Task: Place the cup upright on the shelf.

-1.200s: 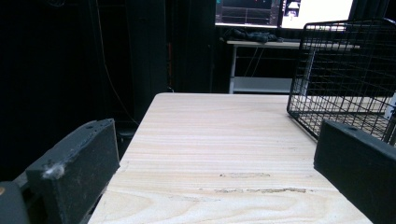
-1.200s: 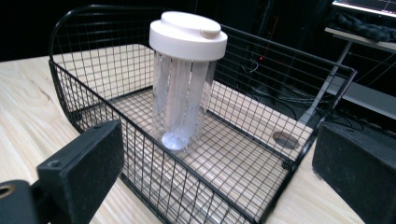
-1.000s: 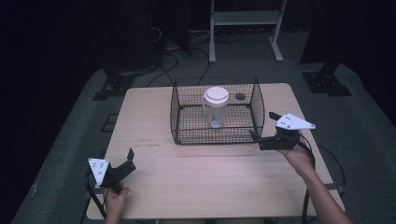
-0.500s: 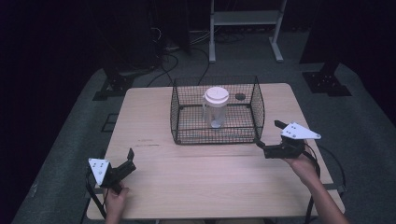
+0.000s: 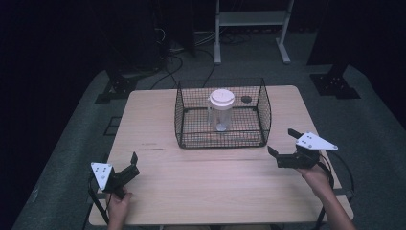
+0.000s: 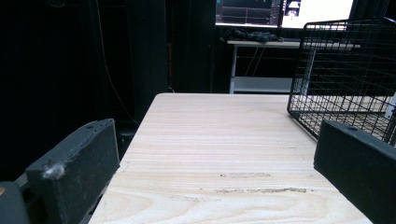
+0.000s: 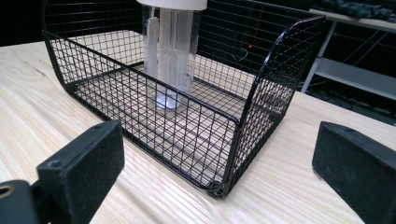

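The right hand-held gripper (image 5: 283,145), jaws spread and empty, sits just beside the black wire mesh basket's (image 5: 265,111) near right corner. Inside it, the clear white-lidded plastic cup (image 5: 221,109) stands upright. The left hand-held gripper (image 5: 130,165), also spread, is farther off.

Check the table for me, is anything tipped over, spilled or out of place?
Nothing stands out. The lidded clear jar stands upright inside the wire basket, and the wooden table shows no spill.

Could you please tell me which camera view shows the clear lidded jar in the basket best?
The high view: the whole jar shows upright inside the wire basket. The right gripper view cuts off its lid; the left gripper view catches only a sliver at the frame edge.
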### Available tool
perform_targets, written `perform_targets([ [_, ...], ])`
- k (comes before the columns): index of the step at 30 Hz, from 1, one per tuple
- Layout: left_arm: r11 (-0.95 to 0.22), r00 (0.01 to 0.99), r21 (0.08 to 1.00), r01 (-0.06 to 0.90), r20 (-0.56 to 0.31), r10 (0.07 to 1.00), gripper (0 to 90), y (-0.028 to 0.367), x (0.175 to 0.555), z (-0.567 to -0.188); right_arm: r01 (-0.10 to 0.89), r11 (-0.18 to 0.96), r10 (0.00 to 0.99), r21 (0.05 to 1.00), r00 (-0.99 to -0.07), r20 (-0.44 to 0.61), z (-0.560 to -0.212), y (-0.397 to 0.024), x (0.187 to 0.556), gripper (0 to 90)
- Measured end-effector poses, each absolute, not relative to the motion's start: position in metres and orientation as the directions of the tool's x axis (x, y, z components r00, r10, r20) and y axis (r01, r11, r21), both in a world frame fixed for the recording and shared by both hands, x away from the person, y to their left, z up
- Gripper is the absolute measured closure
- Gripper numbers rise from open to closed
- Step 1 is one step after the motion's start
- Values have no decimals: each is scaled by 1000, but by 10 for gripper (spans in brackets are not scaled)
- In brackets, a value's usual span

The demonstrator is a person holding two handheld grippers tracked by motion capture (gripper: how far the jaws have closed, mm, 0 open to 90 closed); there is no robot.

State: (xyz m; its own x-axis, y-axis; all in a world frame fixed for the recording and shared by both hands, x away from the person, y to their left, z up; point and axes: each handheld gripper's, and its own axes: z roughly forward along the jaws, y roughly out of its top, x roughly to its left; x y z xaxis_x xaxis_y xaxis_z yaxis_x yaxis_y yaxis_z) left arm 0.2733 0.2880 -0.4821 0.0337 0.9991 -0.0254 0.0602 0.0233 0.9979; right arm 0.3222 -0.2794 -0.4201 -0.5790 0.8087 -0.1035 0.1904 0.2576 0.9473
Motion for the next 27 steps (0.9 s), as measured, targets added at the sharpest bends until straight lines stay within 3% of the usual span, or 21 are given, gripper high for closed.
perform_targets([
  [27, 22, 34, 998, 63, -25, 999, 0, 288, 273, -482, 225, 222, 846, 949, -529, -72, -452, -298, 299, 18],
])
